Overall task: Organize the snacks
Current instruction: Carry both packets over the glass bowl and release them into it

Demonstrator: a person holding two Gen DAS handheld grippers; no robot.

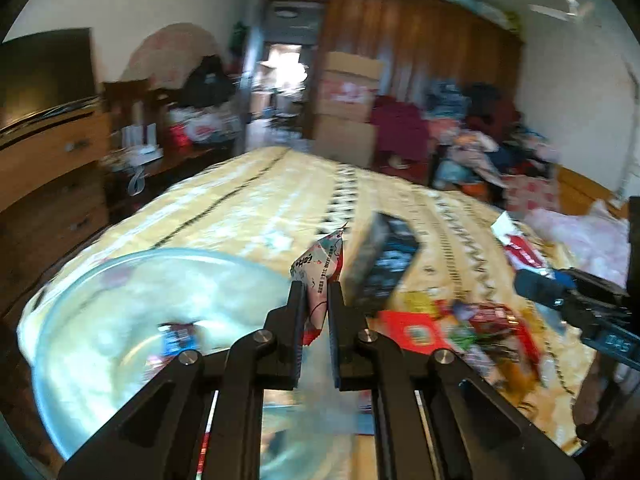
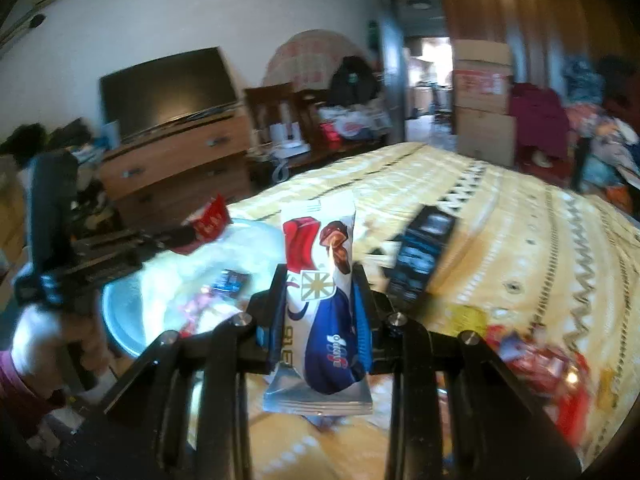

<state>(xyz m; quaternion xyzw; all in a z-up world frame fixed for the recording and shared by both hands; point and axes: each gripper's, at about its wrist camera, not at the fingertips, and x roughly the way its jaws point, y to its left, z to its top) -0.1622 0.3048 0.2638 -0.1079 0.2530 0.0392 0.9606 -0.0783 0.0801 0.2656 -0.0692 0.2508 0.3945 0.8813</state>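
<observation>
Snacks are up in both claws: the left gripper (image 1: 317, 286) pinches a small red-and-white packet (image 1: 320, 270) at centre frame, above the clear bowl (image 1: 92, 300) at lower left, while the right gripper (image 2: 320, 276) clamps a white, red and blue wrapped bar (image 2: 320, 280) upright. Loose snacks (image 1: 472, 320) lie blurred on the yellow bedspread (image 1: 260, 192), lower right.

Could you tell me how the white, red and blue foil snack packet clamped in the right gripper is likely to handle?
The white, red and blue foil snack packet stands upright above the right gripper, so it is probably fairly stiff and light. Its glossy wrapper may be slippery. The puffy body would likely crush if squeezed harder.
</observation>
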